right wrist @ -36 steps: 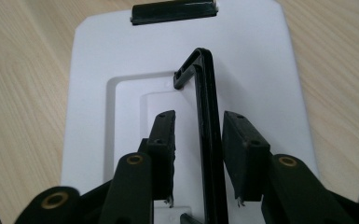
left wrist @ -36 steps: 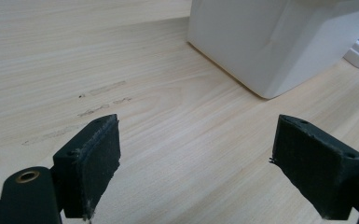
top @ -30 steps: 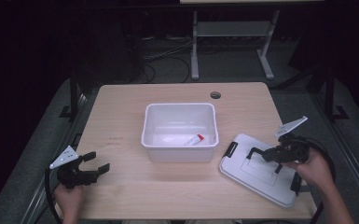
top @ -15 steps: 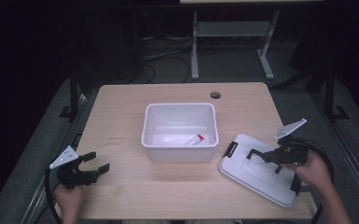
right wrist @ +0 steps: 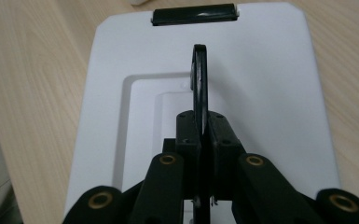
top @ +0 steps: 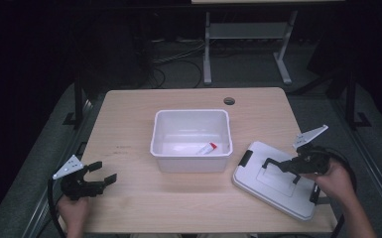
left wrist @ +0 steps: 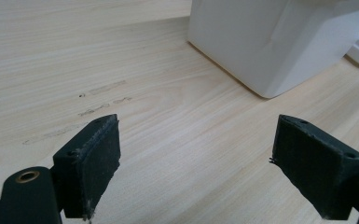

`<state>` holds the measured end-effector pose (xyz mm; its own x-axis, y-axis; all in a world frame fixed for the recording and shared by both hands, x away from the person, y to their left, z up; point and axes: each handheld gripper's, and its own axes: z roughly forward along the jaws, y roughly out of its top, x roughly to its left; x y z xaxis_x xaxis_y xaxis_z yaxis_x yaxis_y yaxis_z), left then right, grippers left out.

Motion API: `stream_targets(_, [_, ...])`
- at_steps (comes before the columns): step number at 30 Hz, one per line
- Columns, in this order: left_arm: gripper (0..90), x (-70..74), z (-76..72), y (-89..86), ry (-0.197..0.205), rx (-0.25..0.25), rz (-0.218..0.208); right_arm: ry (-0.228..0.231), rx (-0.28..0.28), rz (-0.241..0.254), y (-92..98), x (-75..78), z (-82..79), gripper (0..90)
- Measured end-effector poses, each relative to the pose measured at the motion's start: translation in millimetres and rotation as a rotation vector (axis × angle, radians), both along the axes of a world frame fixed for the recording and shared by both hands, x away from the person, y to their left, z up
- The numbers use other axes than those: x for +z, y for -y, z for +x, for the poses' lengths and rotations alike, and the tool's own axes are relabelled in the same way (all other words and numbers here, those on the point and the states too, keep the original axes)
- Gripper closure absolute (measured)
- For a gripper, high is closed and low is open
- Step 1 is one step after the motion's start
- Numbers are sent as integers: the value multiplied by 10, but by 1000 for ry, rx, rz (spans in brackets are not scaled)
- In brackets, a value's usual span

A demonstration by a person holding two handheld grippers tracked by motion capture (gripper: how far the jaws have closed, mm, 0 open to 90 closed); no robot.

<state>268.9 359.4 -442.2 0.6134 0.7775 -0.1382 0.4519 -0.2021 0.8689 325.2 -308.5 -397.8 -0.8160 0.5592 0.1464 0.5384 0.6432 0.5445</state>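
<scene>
Your right hand-held gripper point(right wrist: 200, 154) has just closed, pinching the black handle point(right wrist: 199, 74) of the white lid point(top: 278, 181), which lies flat beneath it. The open bin point(top: 191, 140) sits to its left on the surface point(top: 129, 148). Your left hand-held gripper point(top: 96, 176) rests spread, empty.

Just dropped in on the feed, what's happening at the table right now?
The right tongs have just closed on the black handle of the white lid, which lies flat on the table right of the open white bin. A small tube sits in the bin. The left tongs rest open near the table's front left.
</scene>
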Motion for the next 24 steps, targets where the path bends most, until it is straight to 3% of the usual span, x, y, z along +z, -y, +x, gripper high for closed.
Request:
stream_targets(16, [145,4,-2,-6,2,2,0,41,44,0,-32,304,-61,843])
stream_targets(24, [145,1,1,-10,2,4,4,72,78,6,-21,528,-128,844])
